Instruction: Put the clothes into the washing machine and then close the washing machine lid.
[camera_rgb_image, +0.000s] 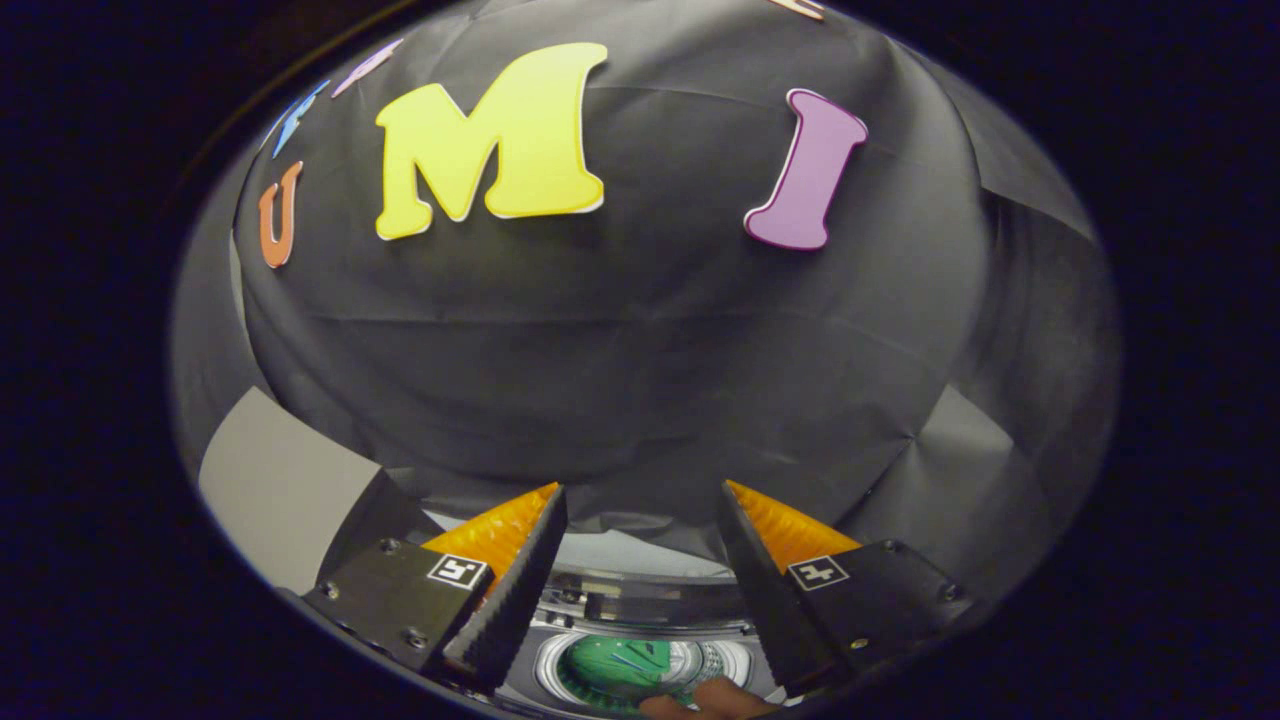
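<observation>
Tongs: the gripper sits at the lower middle of the frame, its two fingers spread wide with nothing between them.
Washing machine: the white top-loading washing machine lies low in the frame, between and below the fingers, its round tub mouth in view with no lid over it.
Clothes: a green cloth lies inside the tub, and a brown cloth lies at the tub's near edge, at the very bottom of the frame.
Backdrop: the black cloth wall rises beyond the fingertips.
Side: a grey flat panel stands at lower left, beside the left finger.

Washing machine: glossy plastic top, shiny metal drum. Booth wall: matt black cloth, creased. Fingers, spread apart: ridged pads.
</observation>
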